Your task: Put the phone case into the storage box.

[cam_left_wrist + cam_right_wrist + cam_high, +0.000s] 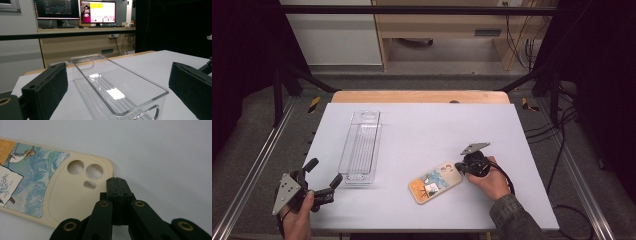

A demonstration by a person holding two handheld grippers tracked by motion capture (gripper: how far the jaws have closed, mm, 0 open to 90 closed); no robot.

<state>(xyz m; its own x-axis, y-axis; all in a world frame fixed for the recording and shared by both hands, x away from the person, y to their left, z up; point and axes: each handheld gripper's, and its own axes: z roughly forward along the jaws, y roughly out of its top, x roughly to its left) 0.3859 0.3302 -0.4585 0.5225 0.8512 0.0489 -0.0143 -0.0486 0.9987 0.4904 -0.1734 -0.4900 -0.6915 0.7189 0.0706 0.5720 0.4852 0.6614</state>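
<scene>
White surface (422, 125) at centre: my right claw (458, 169), jaws together, touches the painted phone case (435, 182) at its 2 o'clock corner; left claw (323, 172), apart, faces the clear bin (360, 147).

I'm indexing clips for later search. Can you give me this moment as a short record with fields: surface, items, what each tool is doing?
surface: pale grey table
item 1: phone case, cream with a painted picture, lying flat, camera cutouts toward the right tool
item 2: clear plastic bin, empty, long side running away from the person
left tool: jaws open, aimed at the bin's near end, not touching it
right tool: jaws shut with nothing between them, tips at the phone case's corner by the cutouts
contact: whether the tips touch the case cannot be told
</scene>
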